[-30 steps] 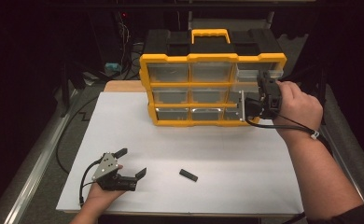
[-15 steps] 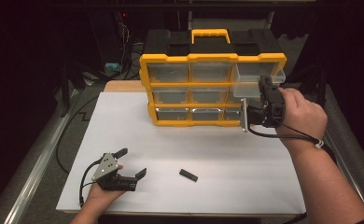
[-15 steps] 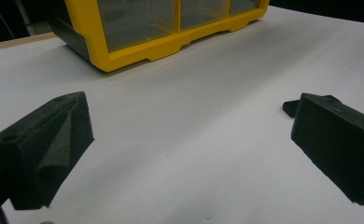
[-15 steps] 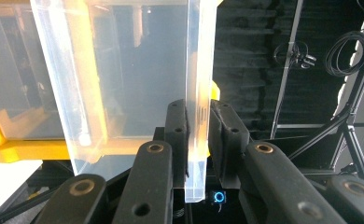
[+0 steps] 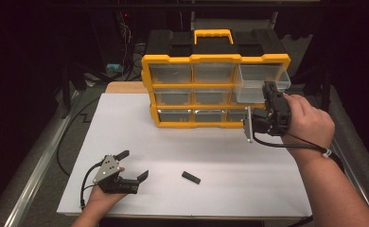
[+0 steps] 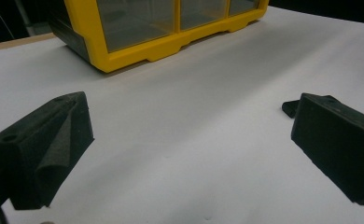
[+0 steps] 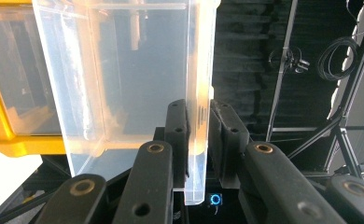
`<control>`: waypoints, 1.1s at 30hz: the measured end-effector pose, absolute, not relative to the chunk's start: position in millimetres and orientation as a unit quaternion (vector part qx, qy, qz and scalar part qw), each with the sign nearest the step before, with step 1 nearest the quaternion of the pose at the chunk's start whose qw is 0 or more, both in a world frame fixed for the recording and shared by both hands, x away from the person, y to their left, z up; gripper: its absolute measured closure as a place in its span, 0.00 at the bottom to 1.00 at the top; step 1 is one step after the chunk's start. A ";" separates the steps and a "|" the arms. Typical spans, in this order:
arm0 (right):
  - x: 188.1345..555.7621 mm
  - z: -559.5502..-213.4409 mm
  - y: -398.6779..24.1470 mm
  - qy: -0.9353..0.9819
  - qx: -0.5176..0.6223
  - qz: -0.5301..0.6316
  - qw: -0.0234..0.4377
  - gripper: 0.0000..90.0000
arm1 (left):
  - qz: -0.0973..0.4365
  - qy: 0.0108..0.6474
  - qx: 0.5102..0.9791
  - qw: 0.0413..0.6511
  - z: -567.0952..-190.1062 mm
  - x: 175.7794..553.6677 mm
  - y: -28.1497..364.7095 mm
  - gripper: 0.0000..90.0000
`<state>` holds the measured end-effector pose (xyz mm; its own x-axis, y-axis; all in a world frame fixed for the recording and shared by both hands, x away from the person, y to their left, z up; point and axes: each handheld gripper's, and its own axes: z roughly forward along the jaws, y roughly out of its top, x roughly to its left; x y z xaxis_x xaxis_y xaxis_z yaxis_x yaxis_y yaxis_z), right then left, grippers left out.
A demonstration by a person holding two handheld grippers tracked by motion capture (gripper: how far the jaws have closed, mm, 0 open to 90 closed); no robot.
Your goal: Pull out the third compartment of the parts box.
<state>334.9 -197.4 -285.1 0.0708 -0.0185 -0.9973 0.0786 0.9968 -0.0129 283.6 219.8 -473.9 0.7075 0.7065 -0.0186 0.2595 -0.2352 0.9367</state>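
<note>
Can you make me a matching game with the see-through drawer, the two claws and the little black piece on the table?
Things:
1. clear drawer
2. left claw
3. right claw
4. small black piece
5. organizer

States or places:
A. lying alone on the white table top
B. open, holding nothing
C. pulled partway out of the top row
D. pinched shut on a clear wall
E. yellow frame with a handle on top

Right pairs: 1-C, 2-B, 3-D, 4-A, 5-E
</note>
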 end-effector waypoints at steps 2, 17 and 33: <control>333.2 -285.8 -197.6 0.679 0.022 -0.031 0.733 0.88 | 0.211 0.318 0.758 0.529 -474.0 283.7 219.9 0.00; 322.5 -287.5 -200.9 0.674 0.025 -0.021 0.738 0.88 | 0.212 0.318 0.758 0.528 -474.5 283.6 219.1 0.00; 320.0 -291.2 -204.7 0.671 0.025 -0.018 0.741 0.88 | 0.211 0.318 0.759 0.527 -474.7 283.7 219.1 0.00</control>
<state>320.0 -204.7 -291.2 0.1001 0.0069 -0.9950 0.0599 0.9981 0.0129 283.7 219.1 -474.7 0.7089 0.7051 -0.0158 0.2610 -0.2414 0.9347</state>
